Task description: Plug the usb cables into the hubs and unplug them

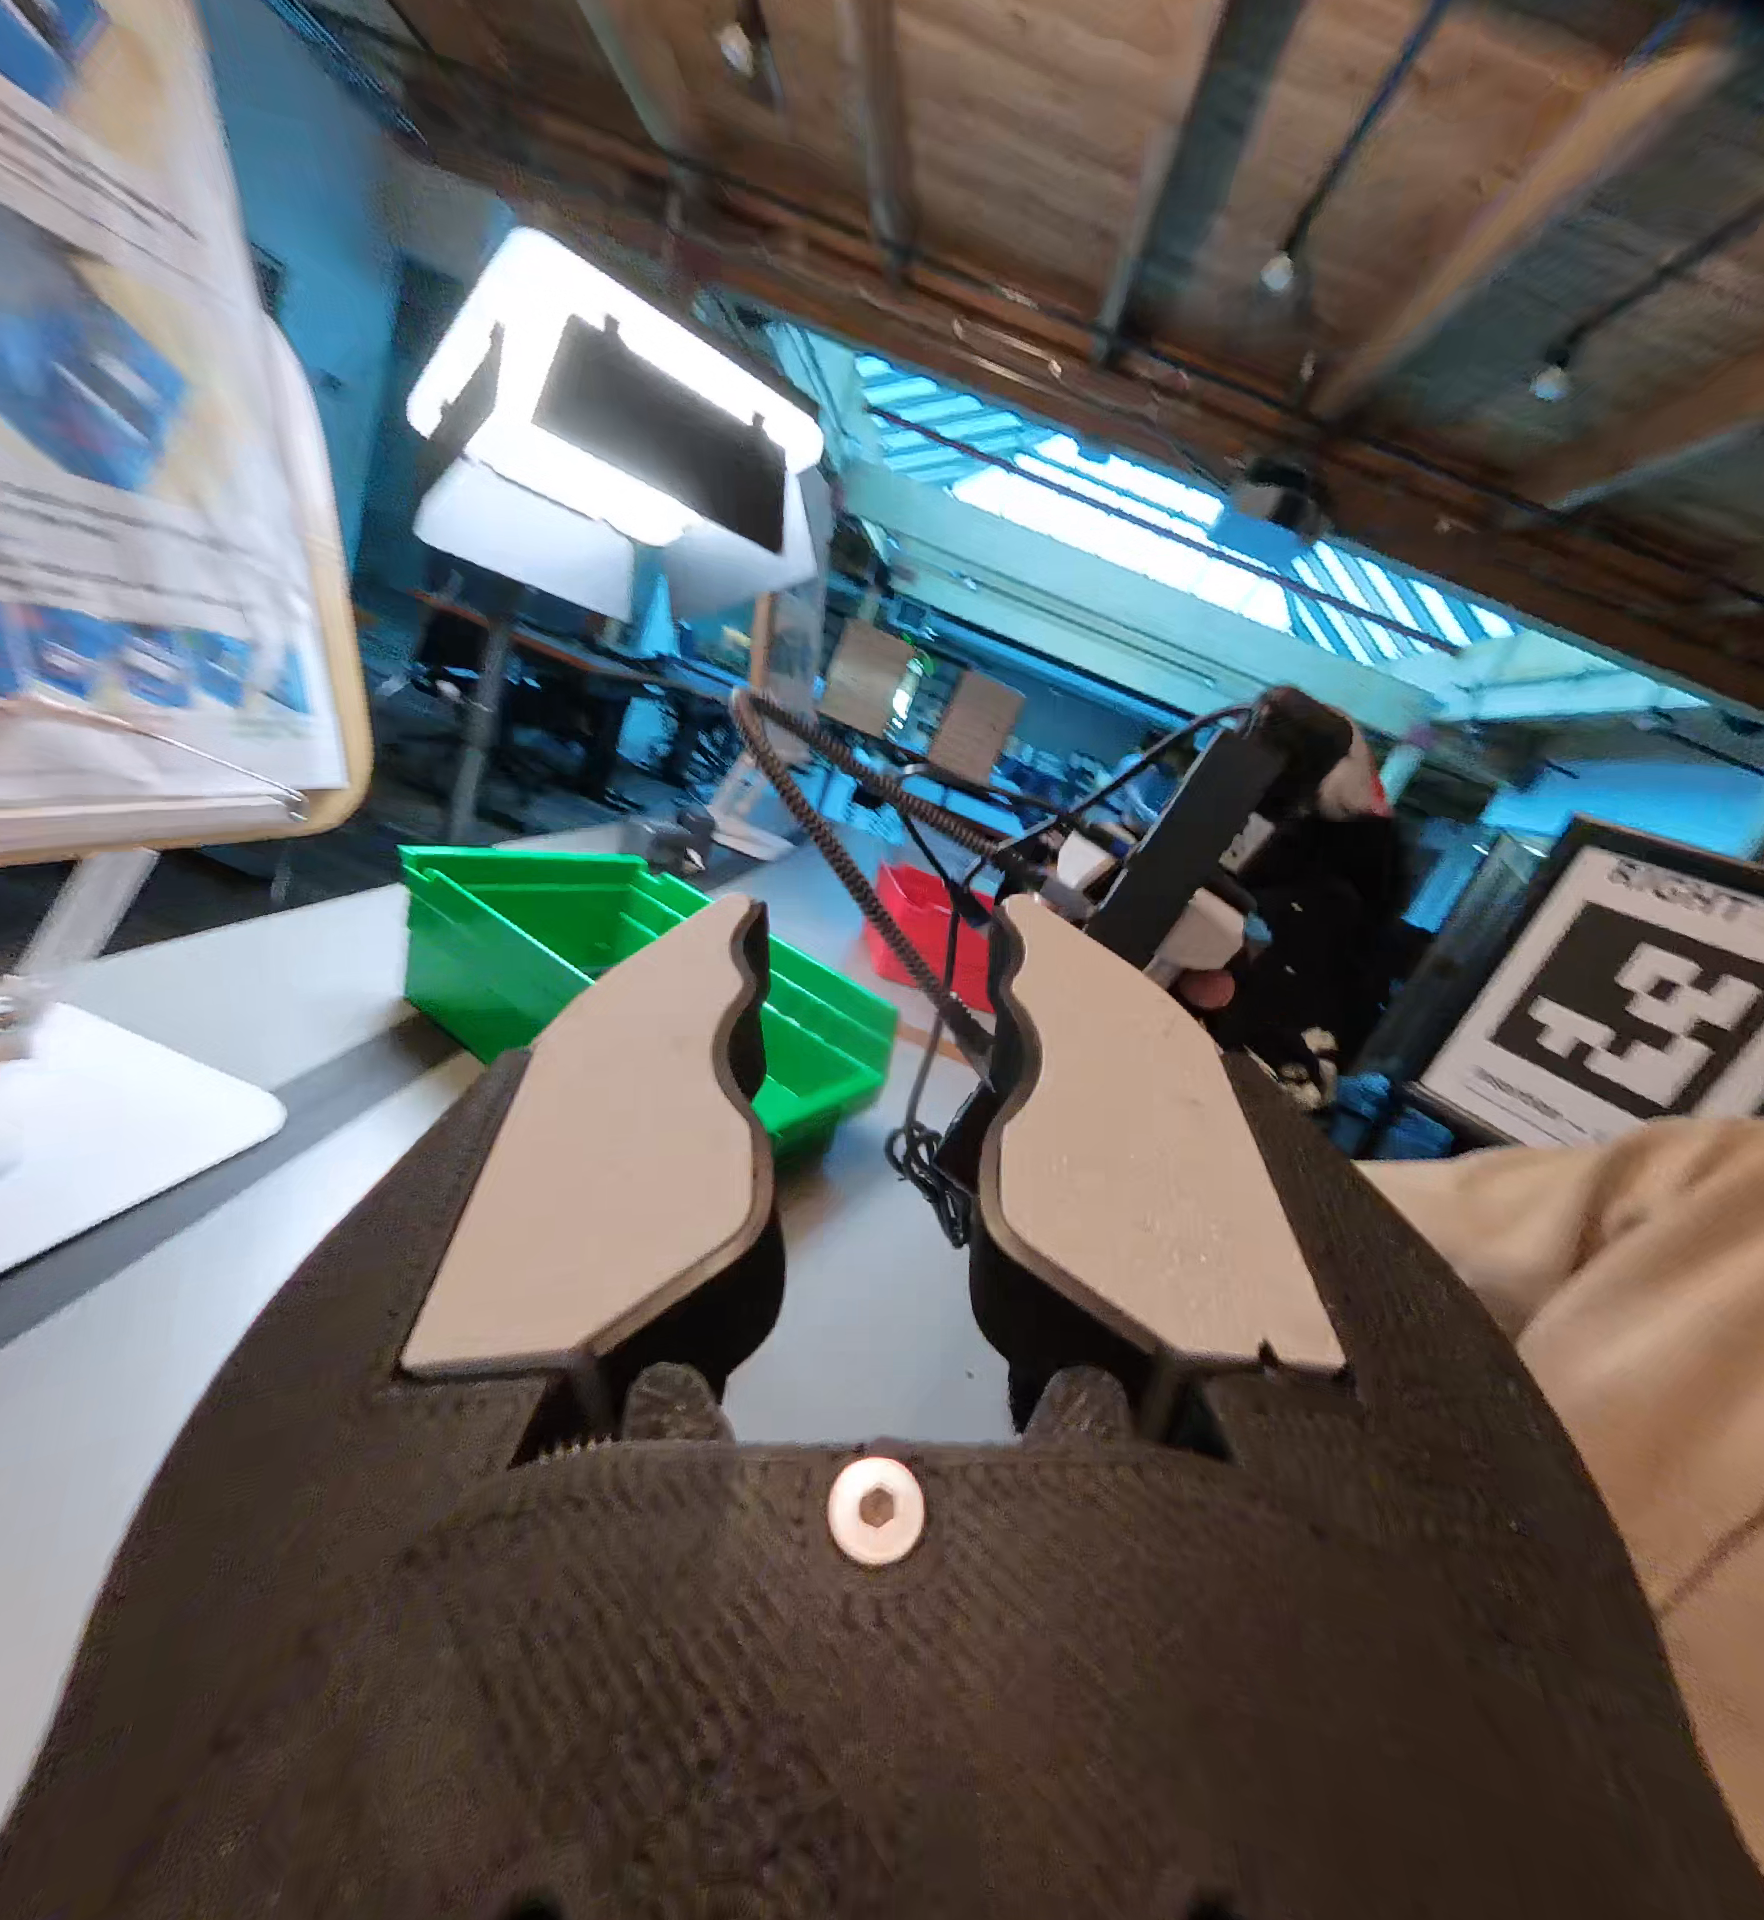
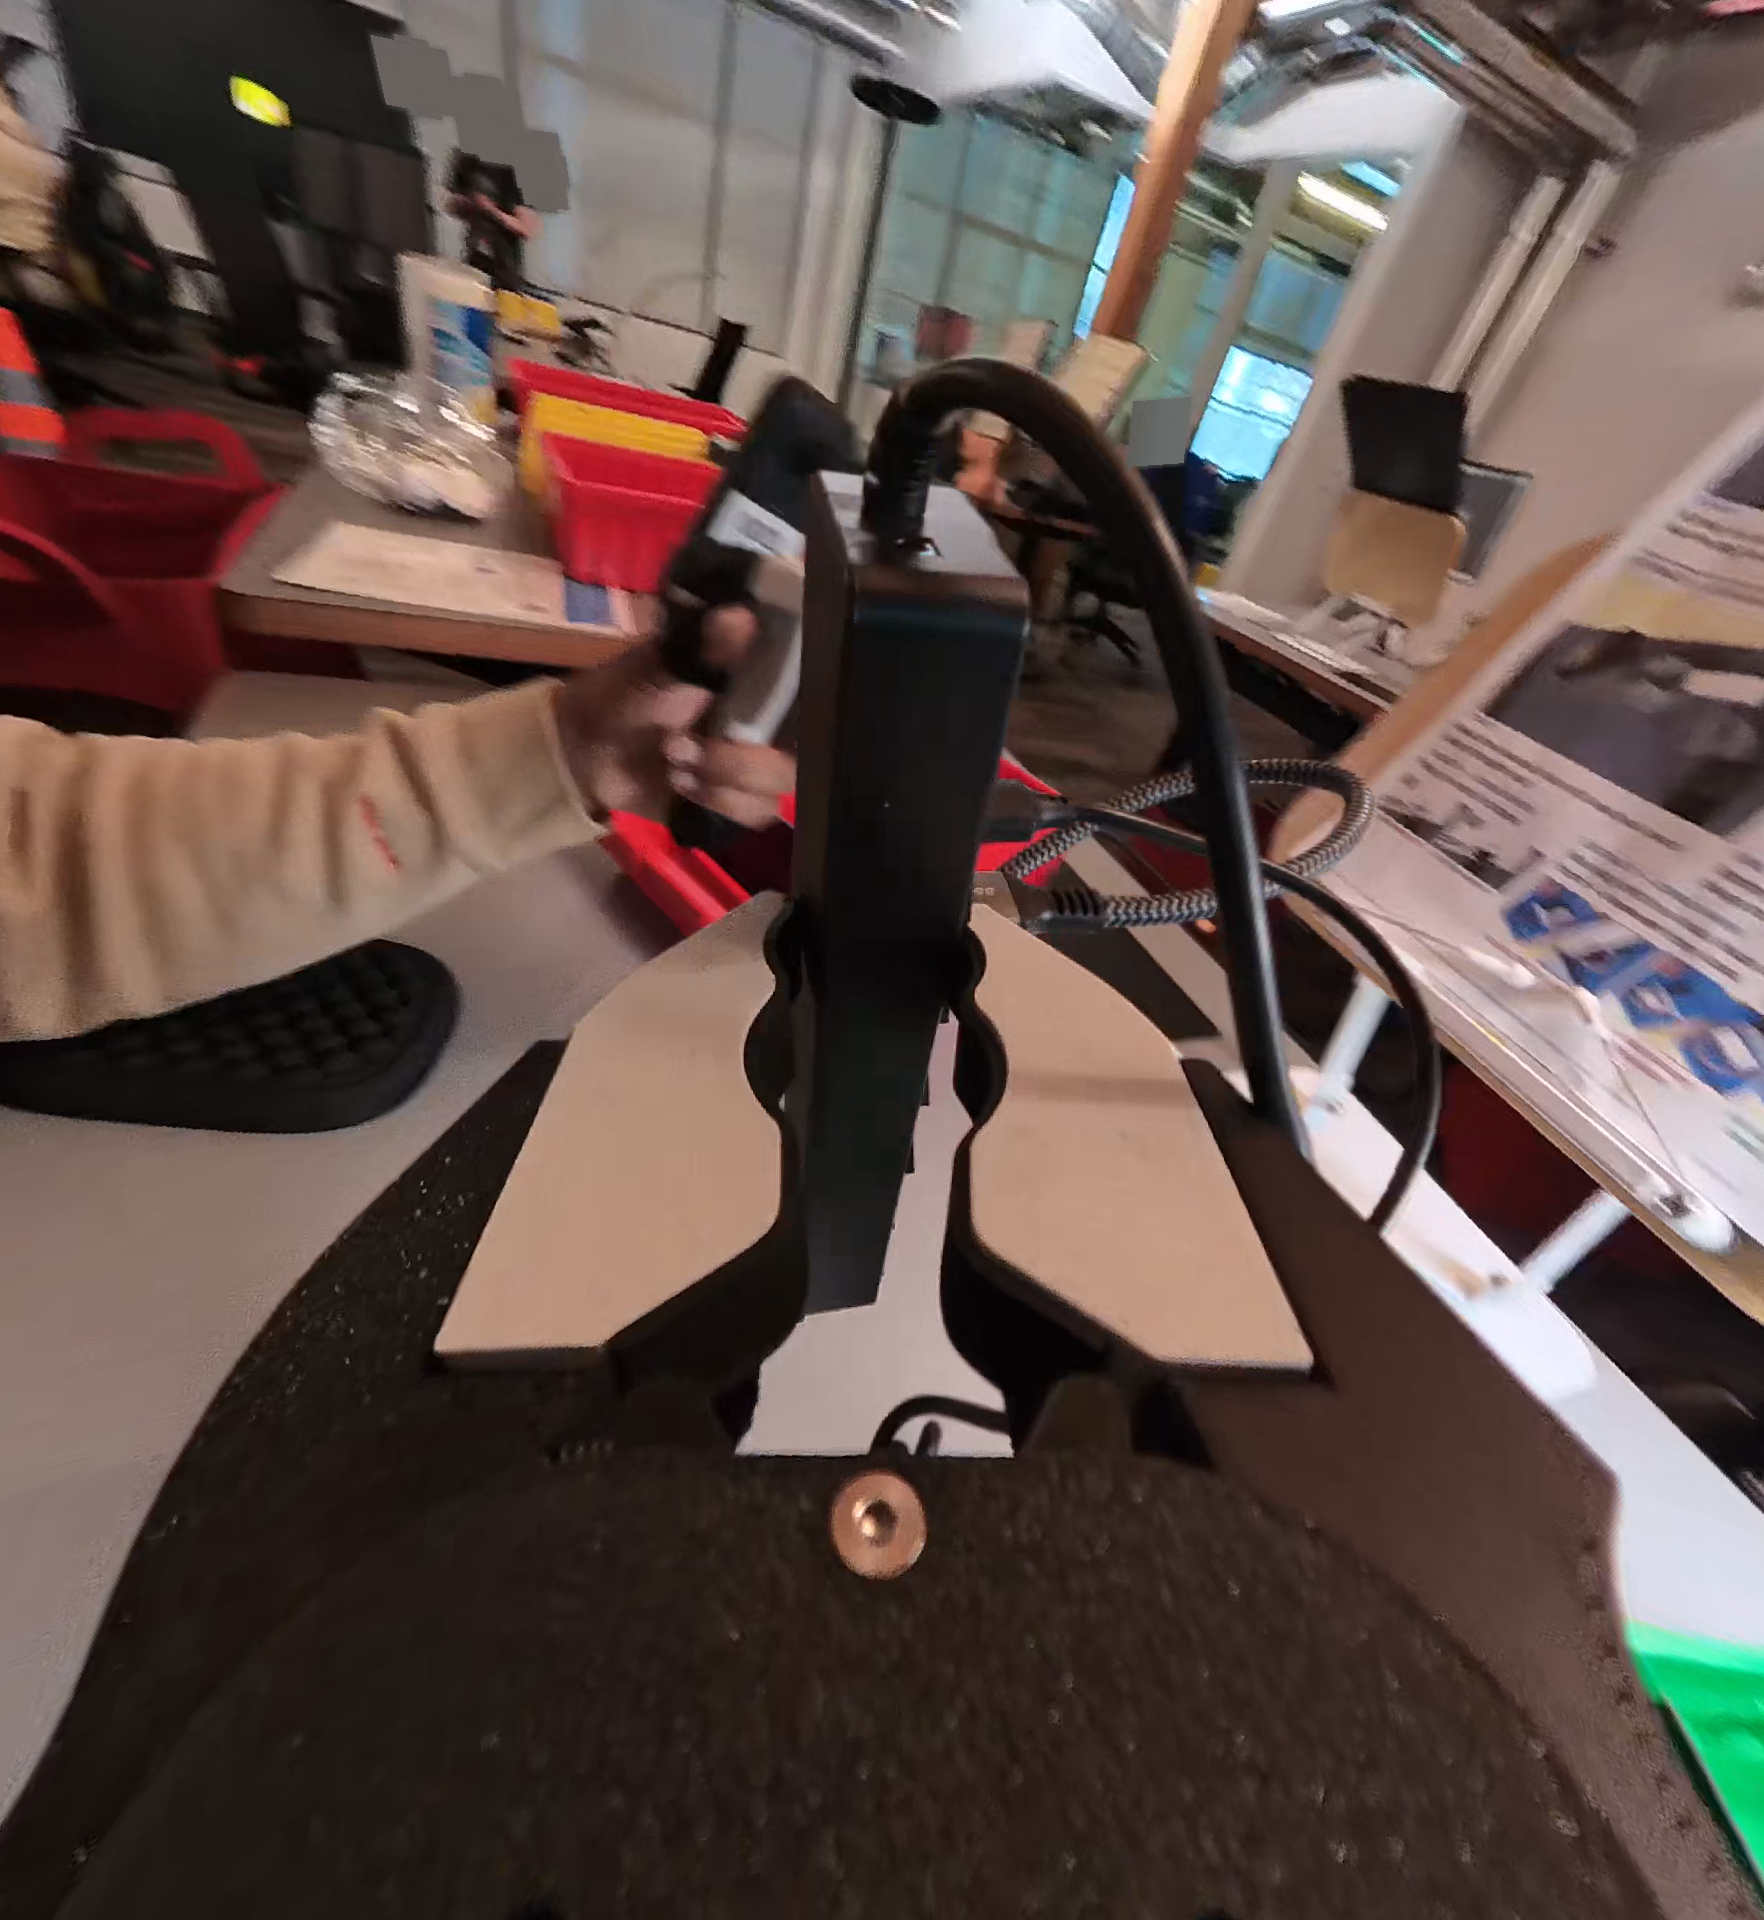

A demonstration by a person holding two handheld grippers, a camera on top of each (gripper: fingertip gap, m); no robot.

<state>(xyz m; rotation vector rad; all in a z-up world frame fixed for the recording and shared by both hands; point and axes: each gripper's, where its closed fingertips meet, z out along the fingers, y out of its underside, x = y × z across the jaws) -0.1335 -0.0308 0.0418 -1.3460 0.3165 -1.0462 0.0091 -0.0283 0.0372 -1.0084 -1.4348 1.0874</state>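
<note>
Hub (image 2: 899, 748) pinched upright in right hand-held gripper (image 2: 873, 966); left hand-held gripper (image 1: 878, 935) spread, empty.

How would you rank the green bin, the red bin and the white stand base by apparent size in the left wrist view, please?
1. green bin
2. white stand base, cut off by the frame edge and nearer the camera, so the first two are unsure
3. red bin, farther off and partly hidden

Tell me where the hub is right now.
The hub is clamped upright in the right gripper, centre of the right wrist view, braided cables plugged into its right side.
</note>
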